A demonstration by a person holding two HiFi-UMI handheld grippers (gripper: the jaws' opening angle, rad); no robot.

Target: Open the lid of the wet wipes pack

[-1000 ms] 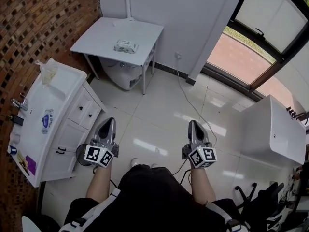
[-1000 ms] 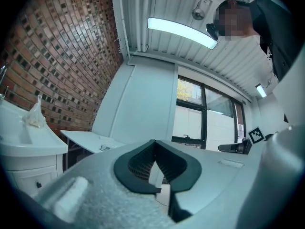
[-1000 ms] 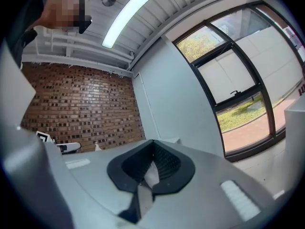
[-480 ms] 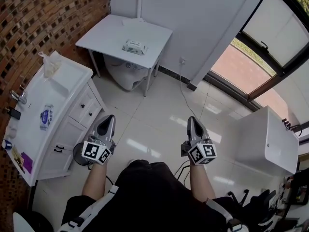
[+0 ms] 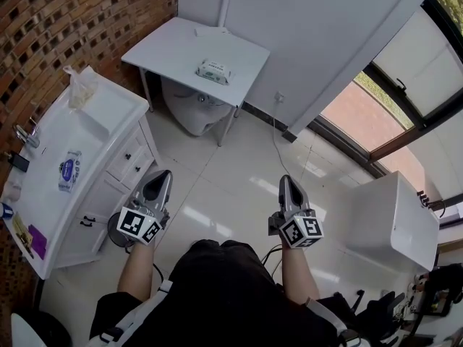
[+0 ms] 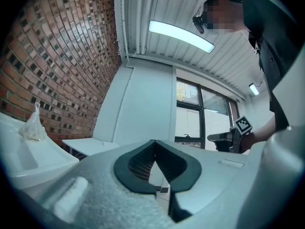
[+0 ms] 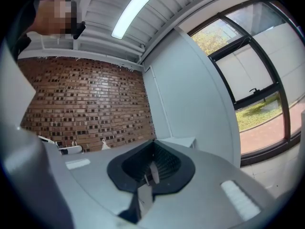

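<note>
Two grippers sit low in the head view, held out side by side over the pale tiled floor (image 5: 239, 179). The left gripper (image 5: 163, 176) has its tongs pressed together with nothing between them; its own view shows the dark pads meeting at a point. The right gripper (image 5: 286, 181) is the same, its pads closed on each other and empty.

The wet wipes pack (image 5: 214, 70) lies flat on the white table (image 5: 173, 45) against the far wall, toward the right part of the tabletop and well apart from both grippers. From here I cannot tell how its lid stands; the pack is too small in the frame. A rounded white fixture (image 5: 189, 114) stands under the table.

Along my left runs a white vanity counter (image 5: 116, 110) against the brick wall (image 5: 72, 20). On it I see a crumpled plastic bag (image 5: 82, 87) near the far end, a blue-labelled pack (image 5: 69, 170) lying flat nearer to me, and a tap (image 5: 22, 134) by the wall. A thin cable (image 5: 277, 132) trails across the floor from the far wall toward me. To my right are a large window (image 5: 391, 92) and a white cabinet (image 5: 394, 219).
</note>
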